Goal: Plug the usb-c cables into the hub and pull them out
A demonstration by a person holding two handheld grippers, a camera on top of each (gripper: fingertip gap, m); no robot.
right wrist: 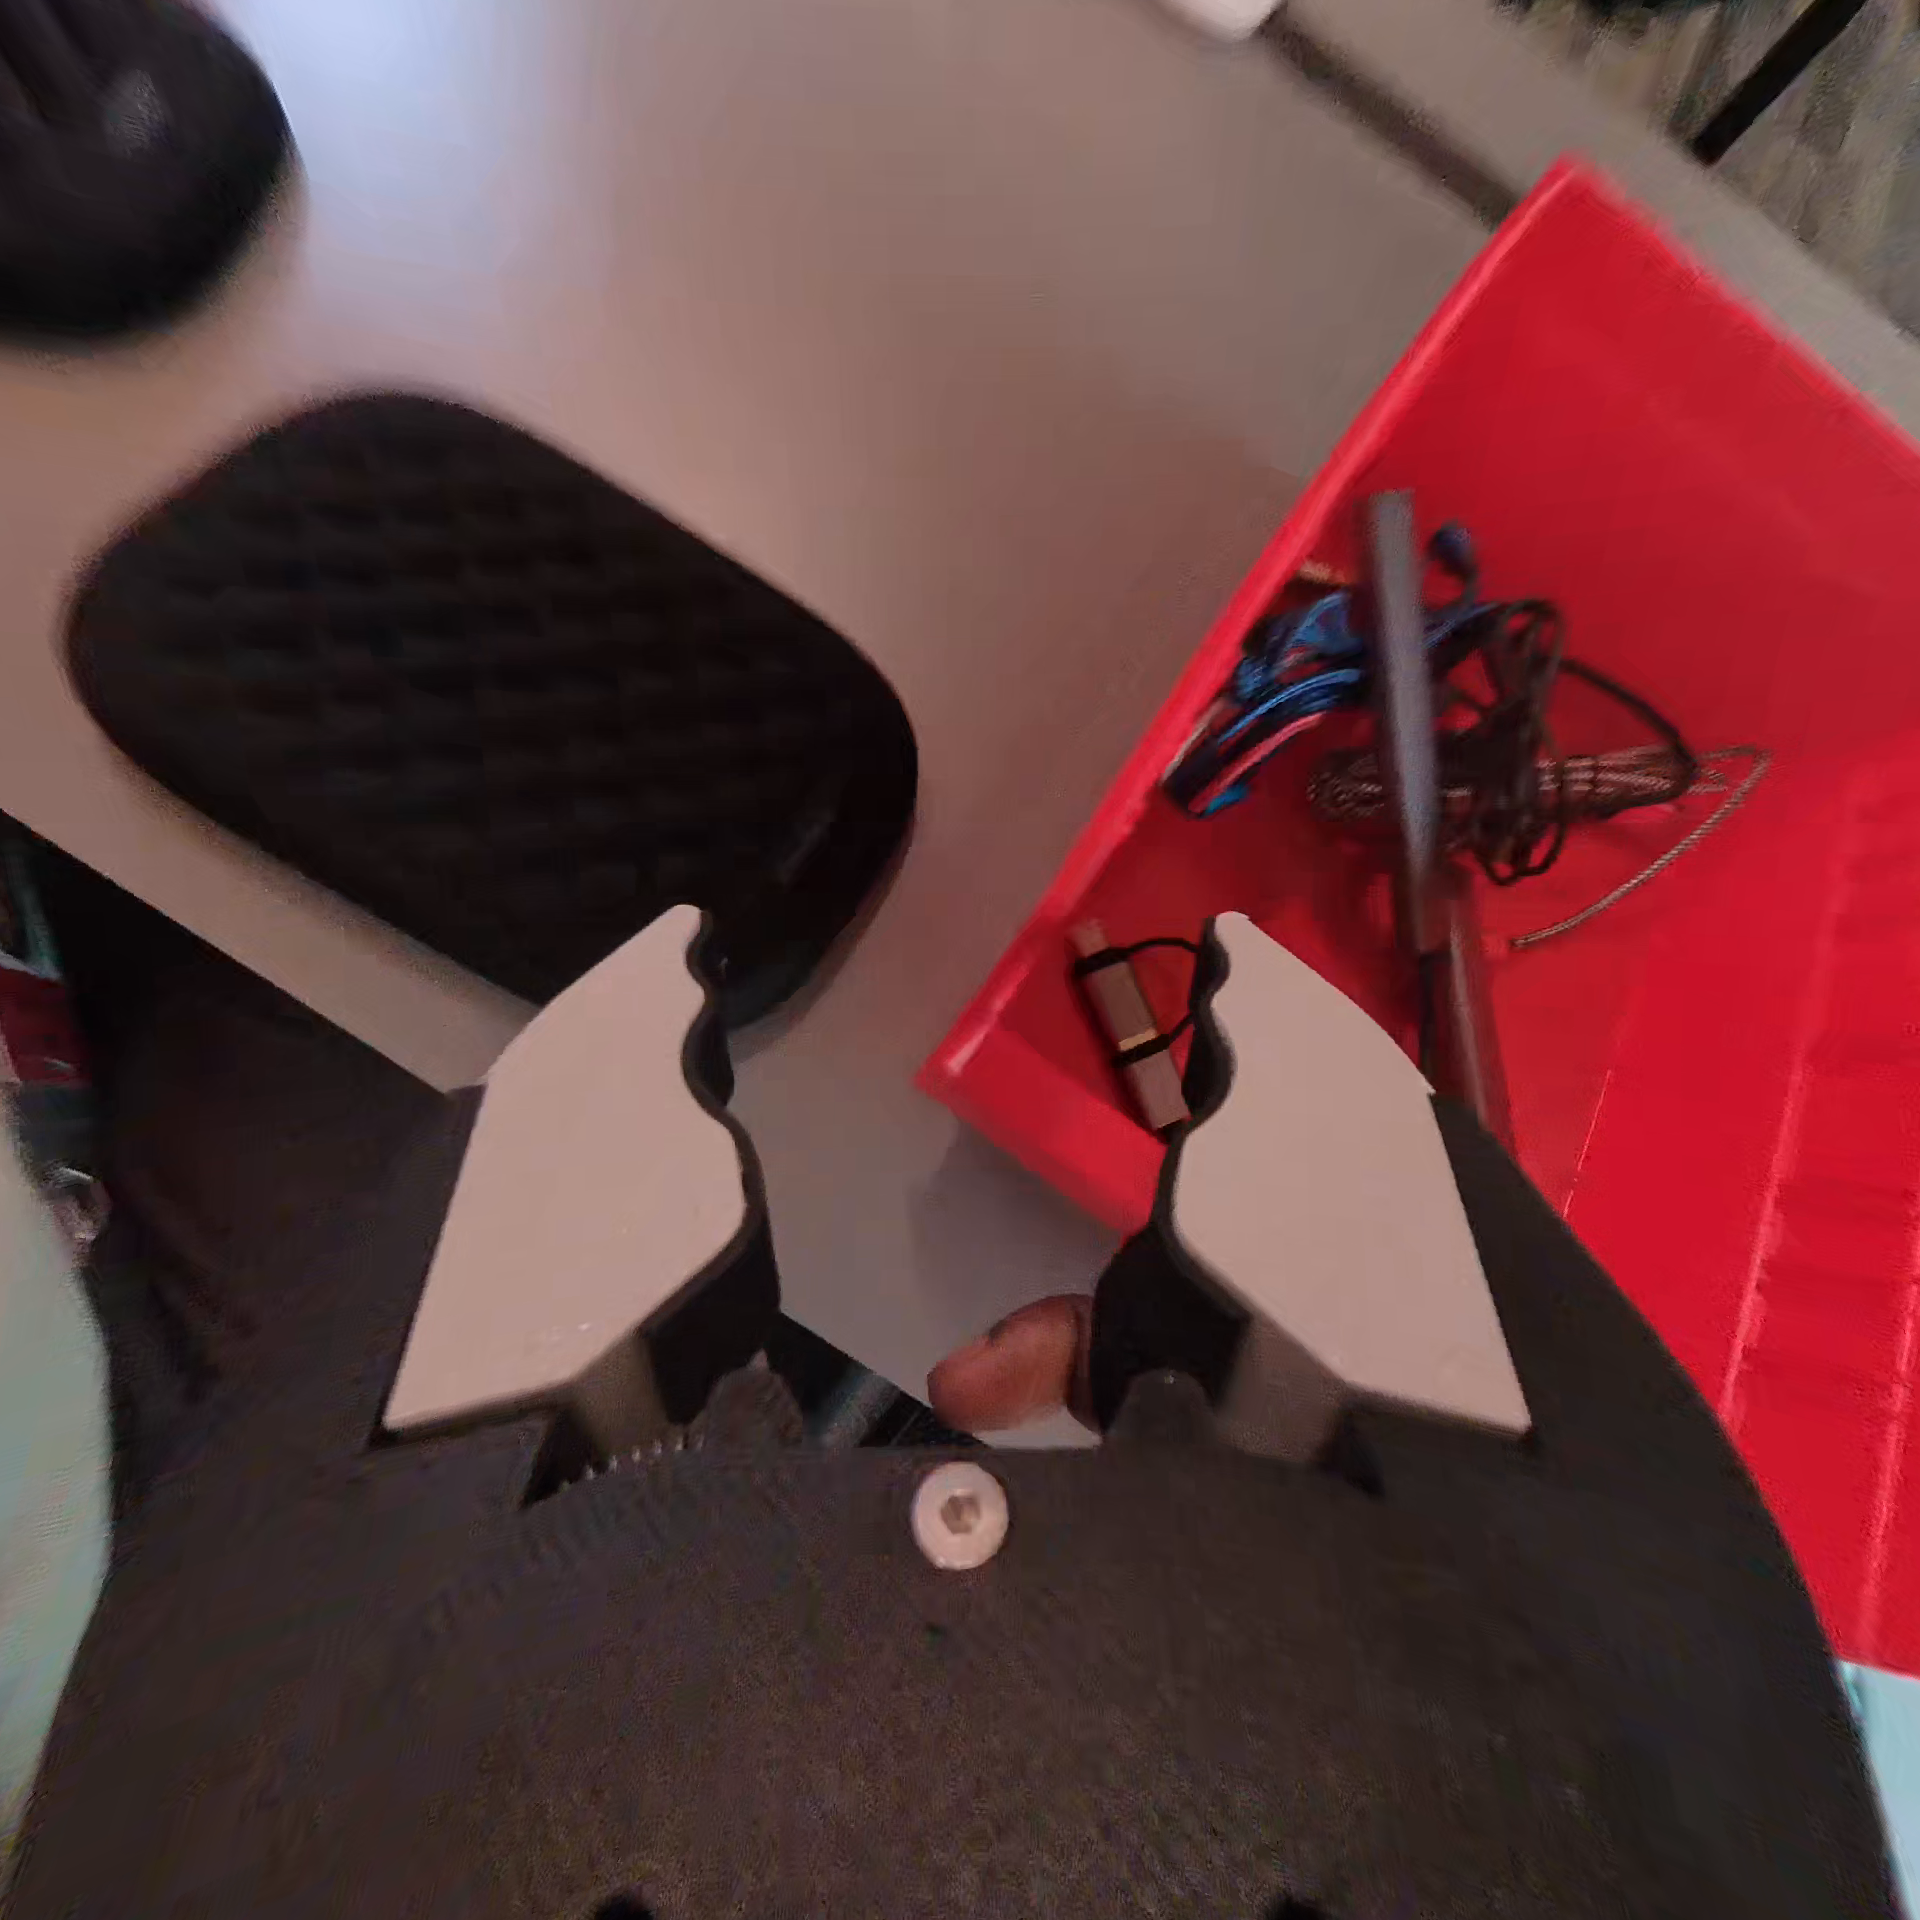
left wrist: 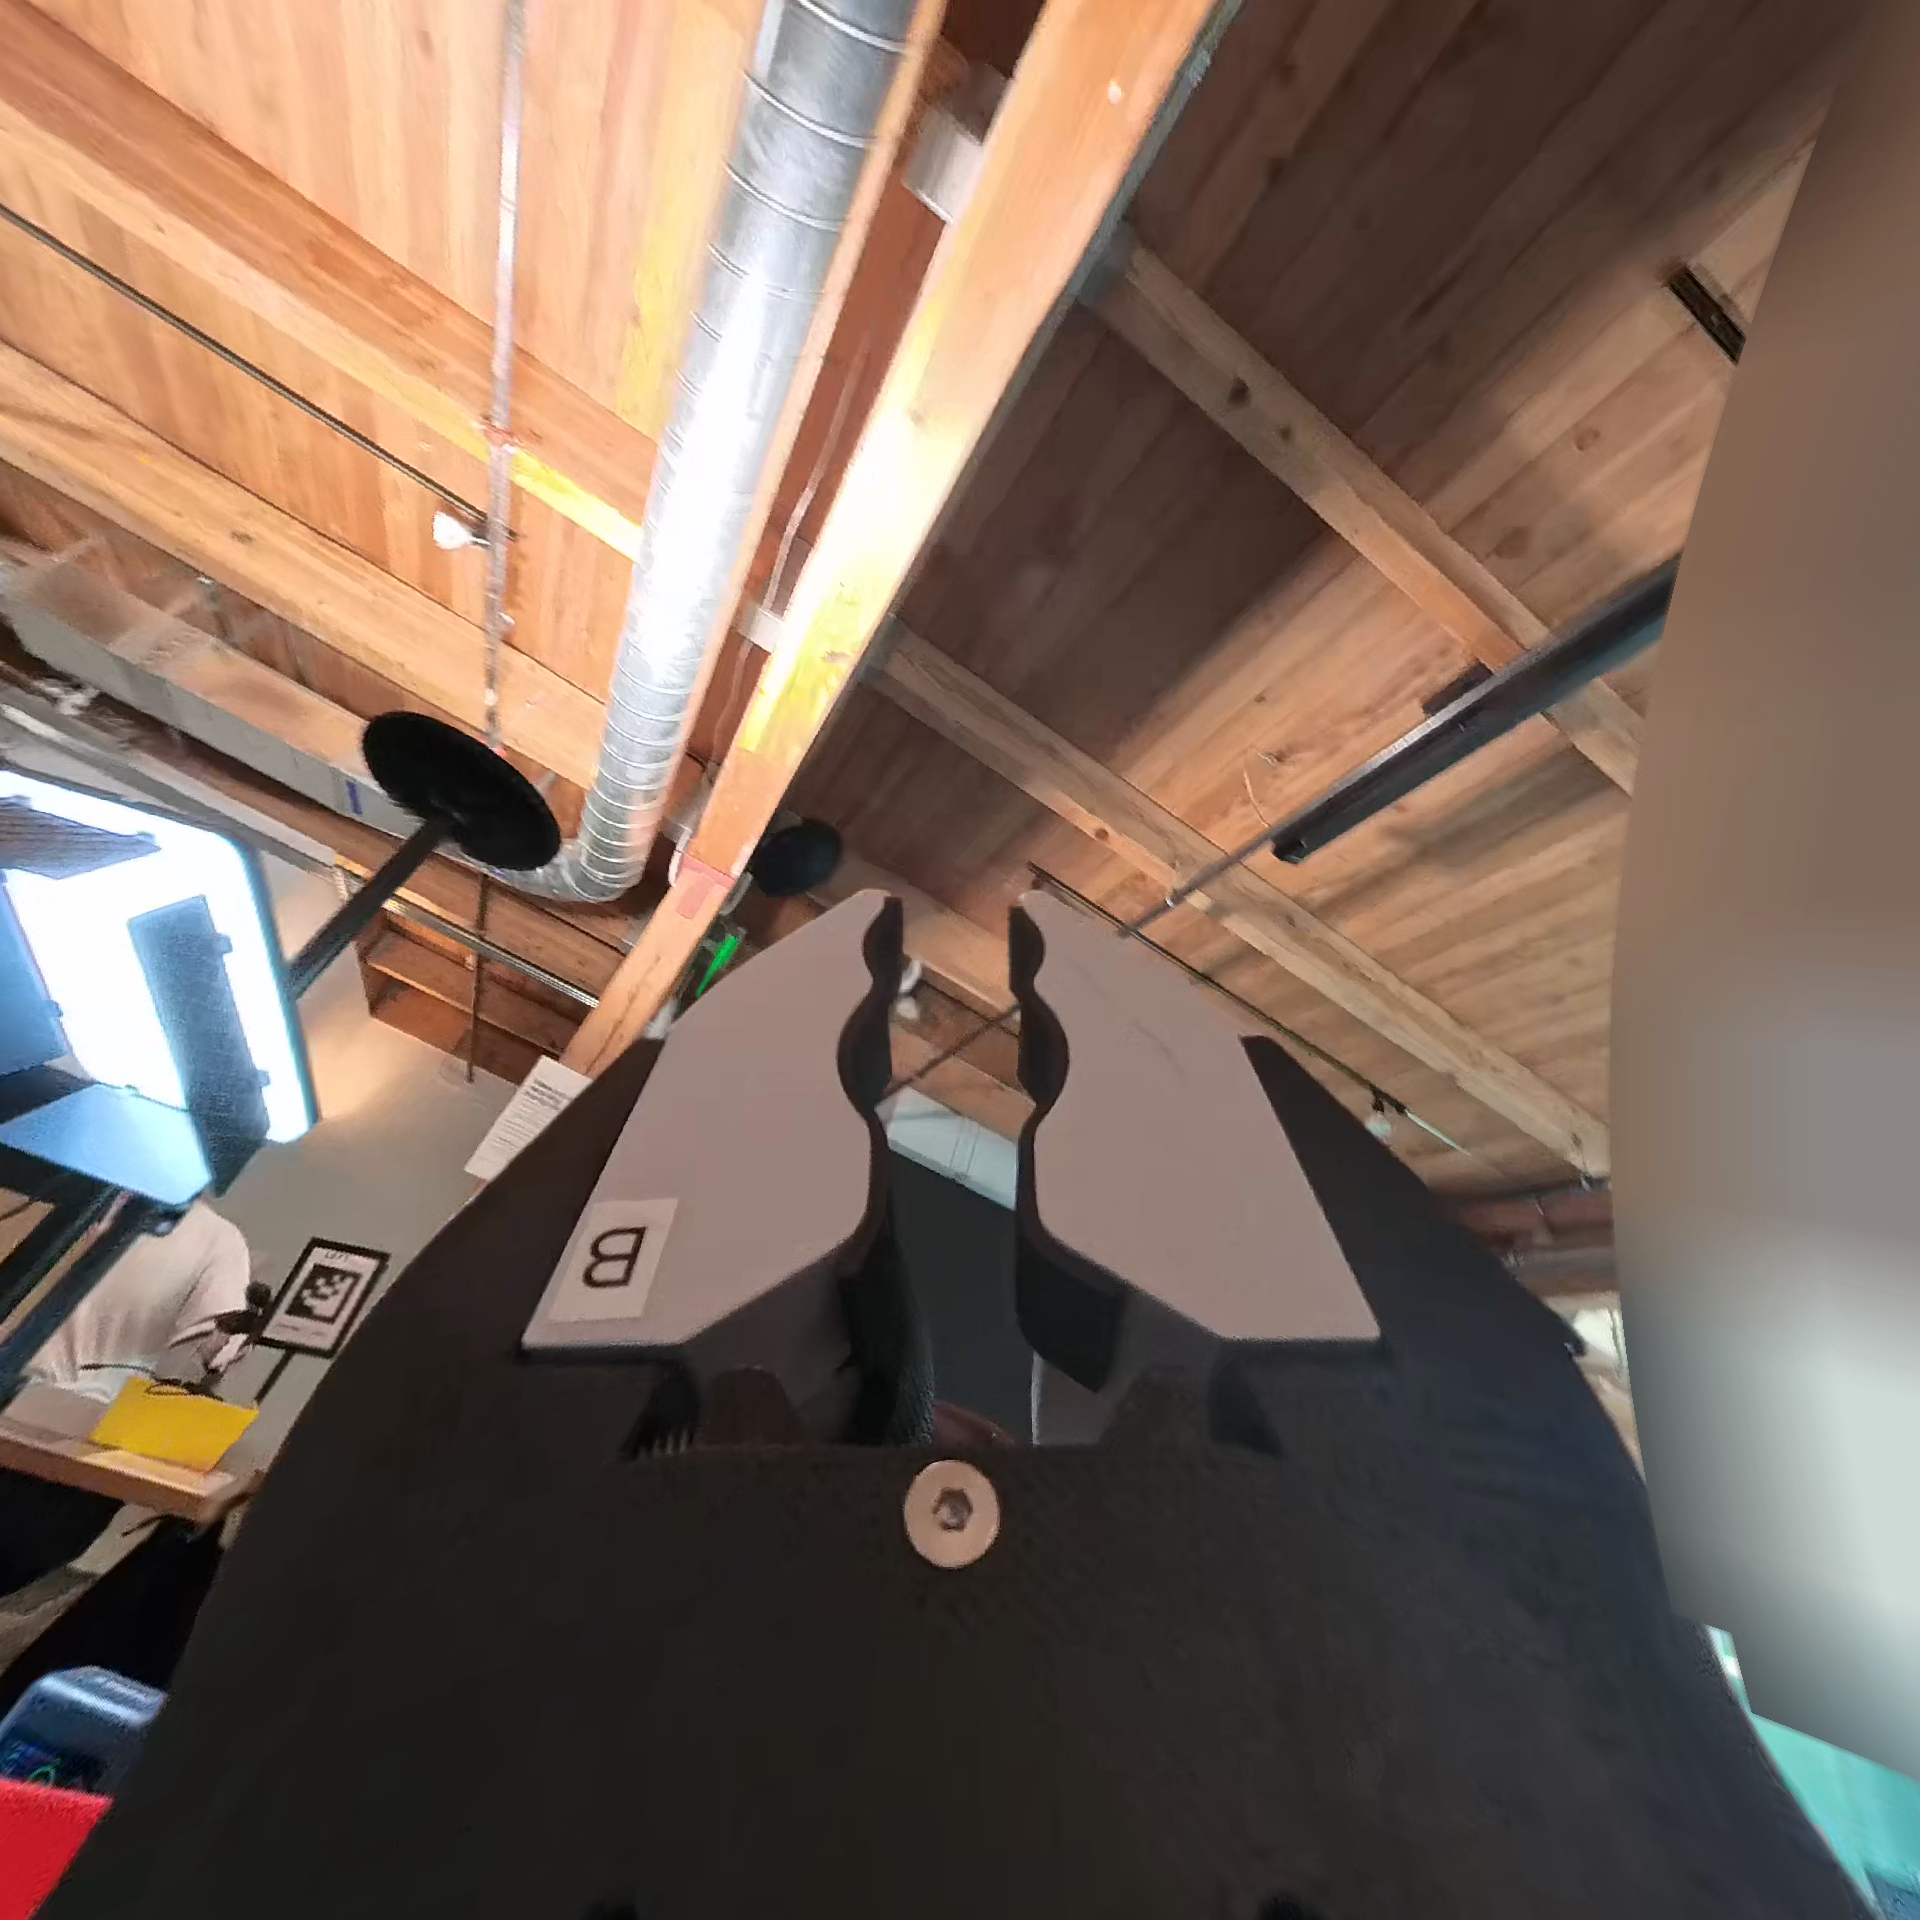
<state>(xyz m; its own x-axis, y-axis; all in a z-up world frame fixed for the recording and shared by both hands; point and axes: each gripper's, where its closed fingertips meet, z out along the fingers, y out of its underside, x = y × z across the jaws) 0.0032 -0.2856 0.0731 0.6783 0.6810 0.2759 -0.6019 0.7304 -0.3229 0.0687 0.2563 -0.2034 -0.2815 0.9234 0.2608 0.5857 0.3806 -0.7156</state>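
Left gripper aimed at the ceiling, right gripper spread over the tabletop beside a red tray of cables.

Left wrist view: the left gripper [left wrist: 954,914] points up at wooden beams [left wrist: 1299,447] and a silver duct [left wrist: 748,416]; its fingers stand a narrow gap apart with nothing between them. A red corner [left wrist: 42,1839] shows at the lower left. Right wrist view: the right gripper [right wrist: 956,920] is wide open and empty above the grey tabletop [right wrist: 831,364]. A black pad [right wrist: 488,707] lies toward the near-left edge. The tray [right wrist: 1714,1143] sits at the right, holding tangled cables [right wrist: 1475,727] and a grey hub [right wrist: 1127,1029] near its closest corner, just beside the right fingertip; blur hides whether any cable is plugged in.
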